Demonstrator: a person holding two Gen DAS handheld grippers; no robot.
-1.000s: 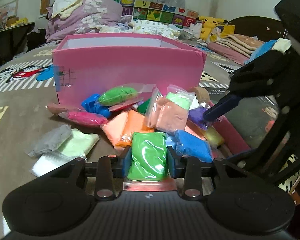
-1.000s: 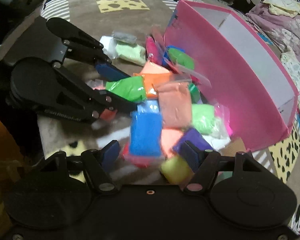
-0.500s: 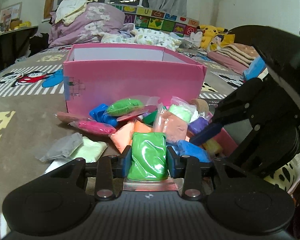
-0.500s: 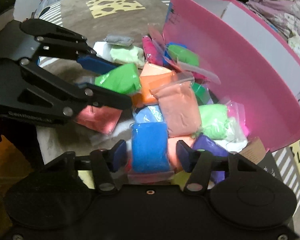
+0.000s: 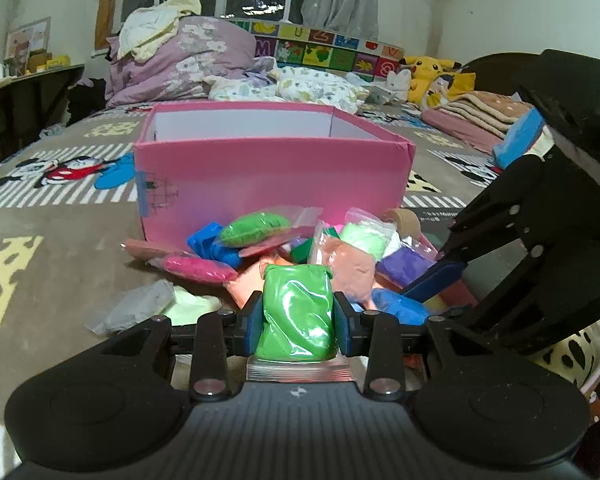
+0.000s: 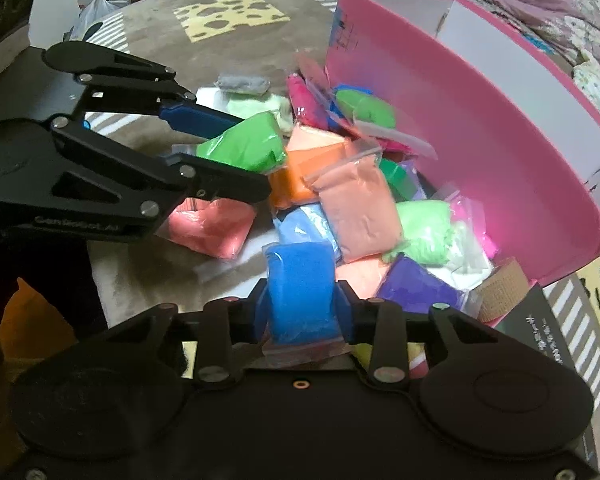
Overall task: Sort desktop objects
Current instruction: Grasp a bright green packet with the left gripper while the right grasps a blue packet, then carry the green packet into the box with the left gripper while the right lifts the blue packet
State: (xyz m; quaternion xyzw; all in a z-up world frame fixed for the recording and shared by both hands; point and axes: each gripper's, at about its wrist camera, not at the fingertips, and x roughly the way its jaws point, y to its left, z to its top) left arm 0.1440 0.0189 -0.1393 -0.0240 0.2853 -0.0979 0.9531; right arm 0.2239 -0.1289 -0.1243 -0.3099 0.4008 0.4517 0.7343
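Note:
My left gripper (image 5: 299,316) is shut on a bright green clay packet (image 5: 298,312), held just in front of a heap of several coloured clay packets (image 5: 300,248). Seen from the right wrist, that same green packet (image 6: 246,146) sits between the left gripper's blue pads. My right gripper (image 6: 301,312) is shut on a blue clay packet (image 6: 300,288) at the near edge of the heap. Behind the heap stands an open pink box (image 5: 272,172), its white inside showing; in the right wrist view the pink box (image 6: 480,128) lies to the right.
Grey (image 5: 140,304) and pale green (image 5: 192,306) packets lie apart on the left of the heap. A roll of tan tape (image 6: 500,292) and a dark booklet (image 6: 540,328) sit by the box's near corner. Bedding, cushions and plush toys (image 5: 432,72) crowd the far side.
The right gripper's jaws have closed from wide apart onto the blue packet. The left gripper has kept its hold on the green packet, and its view has tipped slightly upward.

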